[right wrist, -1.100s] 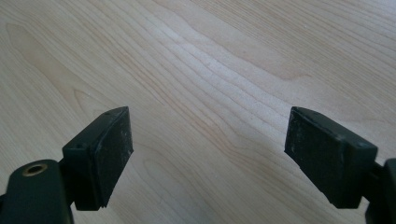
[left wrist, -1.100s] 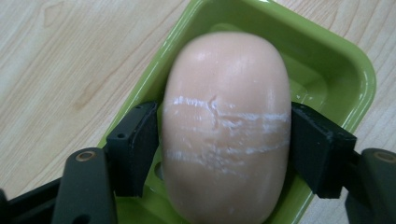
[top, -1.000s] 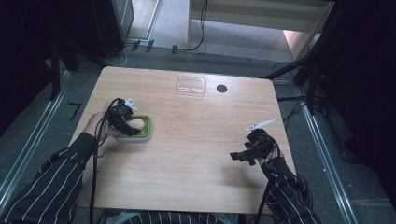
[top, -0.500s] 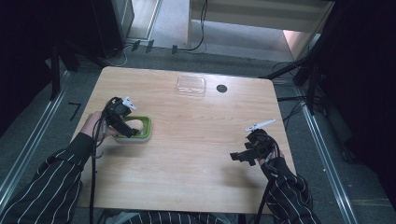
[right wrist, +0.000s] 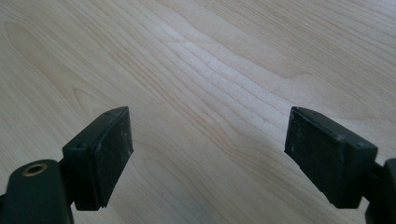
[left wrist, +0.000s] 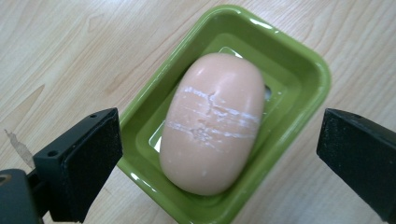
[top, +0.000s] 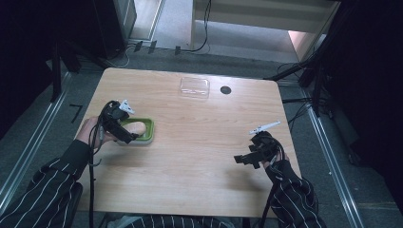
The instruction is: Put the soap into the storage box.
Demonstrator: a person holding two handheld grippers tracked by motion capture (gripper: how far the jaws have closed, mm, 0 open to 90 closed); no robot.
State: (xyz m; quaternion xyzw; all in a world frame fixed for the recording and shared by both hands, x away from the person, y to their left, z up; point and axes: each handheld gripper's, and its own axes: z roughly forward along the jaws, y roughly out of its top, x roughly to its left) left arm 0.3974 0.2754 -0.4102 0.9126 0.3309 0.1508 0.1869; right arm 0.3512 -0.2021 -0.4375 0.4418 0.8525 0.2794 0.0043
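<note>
A peach-coloured oval soap bar (left wrist: 212, 123) lies in a green soap dish (left wrist: 299, 70) on the wooden table. The same soap (top: 138, 127) and dish (top: 148, 130) sit at the table's left in the high view. My left gripper (left wrist: 219, 154) hovers just above them, open; its jaws have just been opening and now stand wide of the soap, touching nothing. That left gripper (top: 124, 130) hangs over the dish. My right gripper (right wrist: 208, 156) is open over bare wood, and the right gripper (top: 247, 159) rests near the table's right edge.
A clear plastic lid or tray (top: 194, 87) lies at the table's far middle, with a small dark round disc (top: 225, 90) to its right. Dark floor, cables and metal rails surround the table (top: 199, 180).
The left gripper has let go of the soap, which now lies in the dish, and has risen slightly off it. The right hand has not moved.
</note>
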